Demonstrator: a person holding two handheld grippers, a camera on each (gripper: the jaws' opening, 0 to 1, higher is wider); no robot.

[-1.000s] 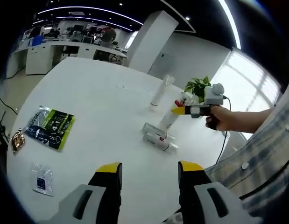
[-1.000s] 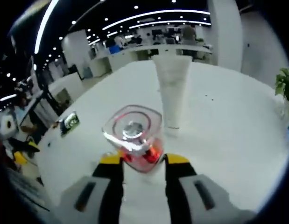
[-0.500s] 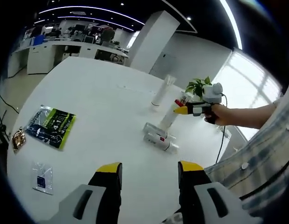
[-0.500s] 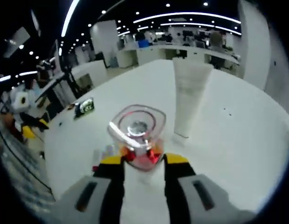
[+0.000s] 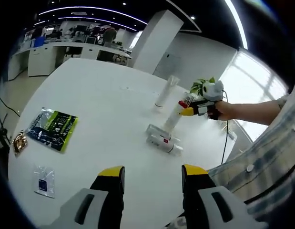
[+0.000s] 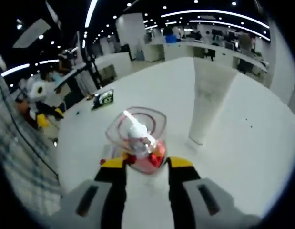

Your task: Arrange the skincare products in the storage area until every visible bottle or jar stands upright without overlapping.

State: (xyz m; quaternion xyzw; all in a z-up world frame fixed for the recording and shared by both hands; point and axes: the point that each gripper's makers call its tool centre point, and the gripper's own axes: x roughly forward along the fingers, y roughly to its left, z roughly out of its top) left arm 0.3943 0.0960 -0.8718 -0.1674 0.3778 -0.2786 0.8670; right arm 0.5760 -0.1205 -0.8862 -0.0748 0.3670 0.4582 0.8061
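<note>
**Right jaws on the red-capped bottle, two bottles lying flat**

Your right gripper (image 6: 140, 164) pinches a clear-capped bottle (image 6: 137, 143) with a red collar, standing on the white table (image 5: 99, 100); no lettering on it is legible. Just beyond stands one white tube (image 6: 208, 102). Your left gripper (image 5: 152, 172) hovers with jaws apart, holding nothing. Ahead, two bottles (image 5: 163, 140) lie side by side. One green-and-black packet (image 5: 51, 129) and one small clear sachet (image 5: 43, 181) sit at left, print unreadable.
</note>
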